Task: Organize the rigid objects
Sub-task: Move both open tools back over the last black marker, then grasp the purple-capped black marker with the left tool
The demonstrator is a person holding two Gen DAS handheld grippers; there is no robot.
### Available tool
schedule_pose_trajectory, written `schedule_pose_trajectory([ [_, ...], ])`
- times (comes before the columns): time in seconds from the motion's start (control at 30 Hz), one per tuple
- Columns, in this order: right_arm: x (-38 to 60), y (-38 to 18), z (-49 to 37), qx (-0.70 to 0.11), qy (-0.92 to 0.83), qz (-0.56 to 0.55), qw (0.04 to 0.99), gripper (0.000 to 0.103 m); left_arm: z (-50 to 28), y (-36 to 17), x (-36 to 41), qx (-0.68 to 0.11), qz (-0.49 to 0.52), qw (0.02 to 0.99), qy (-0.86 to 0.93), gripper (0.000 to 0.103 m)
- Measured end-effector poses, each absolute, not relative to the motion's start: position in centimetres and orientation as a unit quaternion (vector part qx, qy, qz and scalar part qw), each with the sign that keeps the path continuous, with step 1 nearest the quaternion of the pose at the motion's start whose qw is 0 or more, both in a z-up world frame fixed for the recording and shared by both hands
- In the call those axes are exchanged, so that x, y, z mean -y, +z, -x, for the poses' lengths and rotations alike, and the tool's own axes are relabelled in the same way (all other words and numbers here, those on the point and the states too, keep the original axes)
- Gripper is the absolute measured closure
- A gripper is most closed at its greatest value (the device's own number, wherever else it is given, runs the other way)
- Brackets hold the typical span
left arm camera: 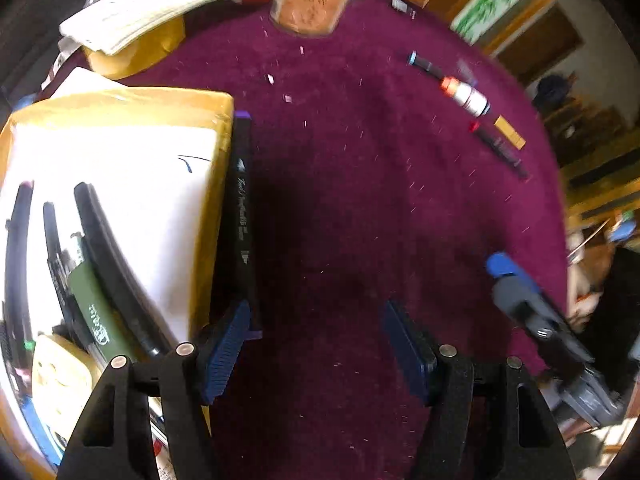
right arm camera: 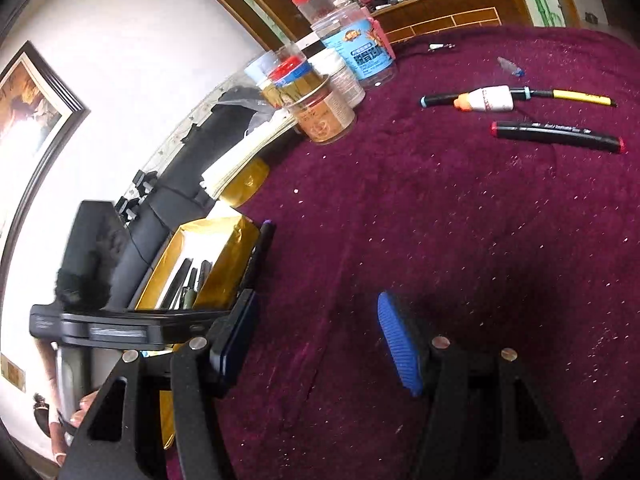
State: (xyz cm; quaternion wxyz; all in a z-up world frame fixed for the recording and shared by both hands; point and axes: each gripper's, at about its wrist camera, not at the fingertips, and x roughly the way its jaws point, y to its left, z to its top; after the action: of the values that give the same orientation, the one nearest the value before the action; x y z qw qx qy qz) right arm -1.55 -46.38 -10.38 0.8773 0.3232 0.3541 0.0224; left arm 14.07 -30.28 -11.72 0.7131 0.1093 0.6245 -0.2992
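Observation:
A gold box (left arm camera: 218,120) with a white inside holds several dark pens (left arm camera: 108,264). Against its right wall on the purple cloth lies a black marker with purple ends (left arm camera: 242,220). My left gripper (left arm camera: 320,340) points down at the cloth, open, and its left pad (left arm camera: 226,348) is right beside that marker's near end. The right gripper (right arm camera: 316,328) is open and holds nothing, low over the cloth to the right of the box (right arm camera: 224,248) and the purple-ended marker (right arm camera: 262,248). Farther off lie a red-capped black marker (right arm camera: 556,134), a white glue bottle (right arm camera: 490,99), a blue-capped marker (right arm camera: 436,100) and a yellow pen (right arm camera: 580,98).
Several jars (right arm camera: 324,116) and a paper stack (right arm camera: 248,148) on a second gold box stand at the cloth's far left edge. A dark chair back (right arm camera: 168,200) is beyond the table. The left gripper's body (right arm camera: 120,324) shows in the right wrist view.

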Motion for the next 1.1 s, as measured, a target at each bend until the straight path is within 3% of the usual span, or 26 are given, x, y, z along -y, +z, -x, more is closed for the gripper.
schedule_pose_trajectory([
  [0.27, 46.1, -9.8, 2.1, -0.338, 0.018, -0.319, 0.886, 0.042, -14.2, -12.9, 32.3, -0.618, -0.160, 0.733, -0.236, 0.041],
  [0.3, 46.3, -9.8, 2.2, -0.336, 0.016, -0.320, 0.885, 0.042, -14.2, -13.0, 32.3, -0.615, -0.164, 0.736, -0.231, 0.047],
  [0.33, 46.5, -9.9, 2.3, -0.335, 0.012, -0.324, 0.885, 0.042, -14.3, -13.1, 32.3, -0.616, -0.160, 0.737, -0.229, 0.065],
  [0.43, 46.8, -10.1, 2.4, -0.336, 0.009, -0.334, 0.881, 0.042, -14.1, -13.4, 32.1, -0.614, -0.162, 0.740, -0.222, 0.085],
  [0.6, 46.7, -10.3, 2.3, -0.341, 0.010, -0.333, 0.879, 0.042, -12.9, -13.4, 31.2, -0.606, -0.153, 0.744, -0.238, 0.089],
  [0.83, 45.7, -10.9, 1.5, -0.356, 0.037, -0.331, 0.873, 0.042, -5.8, -13.2, 29.1, -0.583, -0.161, 0.740, -0.295, 0.088],
  [0.87, 45.6, -11.0, 1.5, -0.358, 0.040, -0.331, 0.872, 0.042, -4.4, -13.1, 29.1, -0.573, -0.172, 0.742, -0.303, 0.084],
  [0.93, 45.2, -11.1, 1.3, -0.361, 0.048, -0.328, 0.872, 0.042, -2.7, -12.8, 28.7, -0.554, -0.179, 0.751, -0.311, 0.046],
  [0.97, 45.0, -11.1, 1.3, -0.361, 0.051, -0.325, 0.873, 0.042, -2.1, -12.5, 28.4, -0.539, -0.178, 0.762, -0.311, 0.042],
  [1.1, 43.8, -10.7, 1.4, -0.355, 0.070, -0.307, 0.880, 0.042, 0.1, -10.9, 26.4, -0.489, -0.168, 0.794, -0.320, 0.041],
])
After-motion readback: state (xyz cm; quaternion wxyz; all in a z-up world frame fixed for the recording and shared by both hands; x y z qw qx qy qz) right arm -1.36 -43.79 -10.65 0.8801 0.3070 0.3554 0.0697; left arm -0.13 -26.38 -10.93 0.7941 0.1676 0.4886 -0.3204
